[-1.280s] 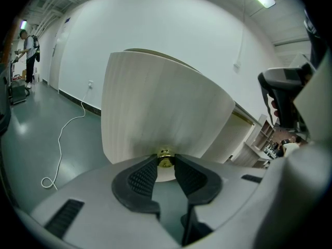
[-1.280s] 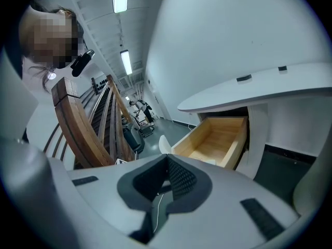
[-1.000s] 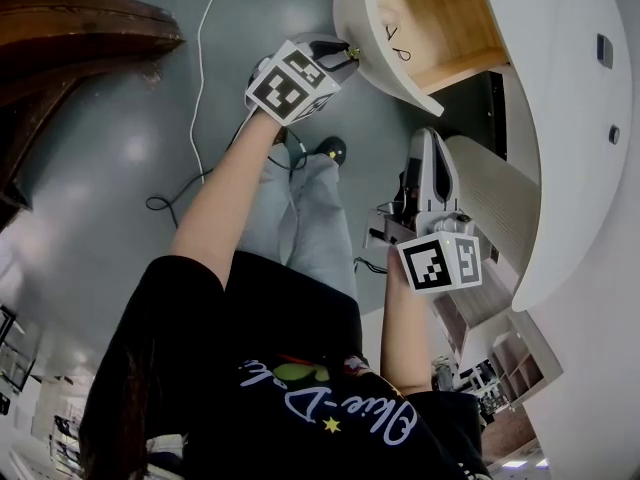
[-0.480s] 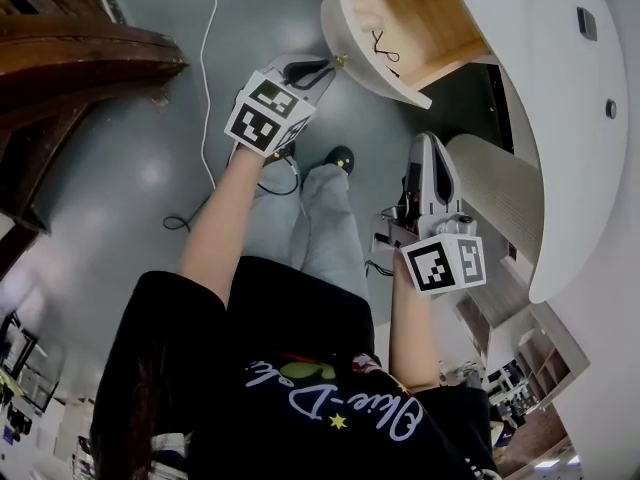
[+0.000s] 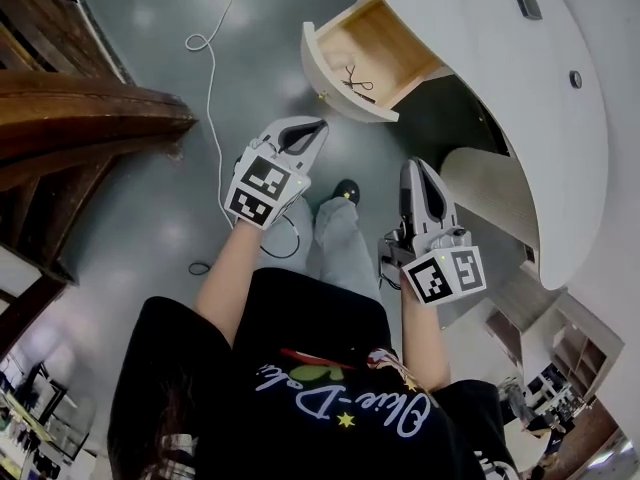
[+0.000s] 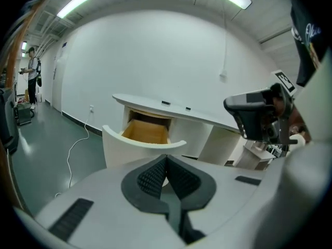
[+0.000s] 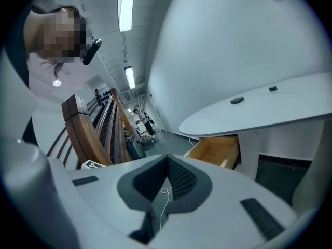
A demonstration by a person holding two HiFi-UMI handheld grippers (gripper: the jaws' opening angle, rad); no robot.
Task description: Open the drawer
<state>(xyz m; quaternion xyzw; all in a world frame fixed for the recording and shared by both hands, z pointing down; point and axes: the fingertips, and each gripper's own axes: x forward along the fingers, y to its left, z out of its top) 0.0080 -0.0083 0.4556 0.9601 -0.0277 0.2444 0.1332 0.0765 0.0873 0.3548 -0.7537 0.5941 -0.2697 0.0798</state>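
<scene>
Grey floor (image 5: 150, 188) is seen below; the white curved-front, wood-lined drawer (image 5: 312, 63) is pulled out of the white rounded counter (image 5: 500, 78) at twelve o'clock. The fingers of the left gripper (image 5: 318, 126) and the right gripper (image 5: 412, 166) are closed on nothing, at its six o'clock.

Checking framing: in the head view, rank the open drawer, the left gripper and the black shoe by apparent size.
1. Open drawer
2. Left gripper, though nearness enlarges it
3. Black shoe

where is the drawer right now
In the head view the drawer is top centre, pulled out of the curved white desk, just beyond the left gripper, which is clear of it.
</scene>
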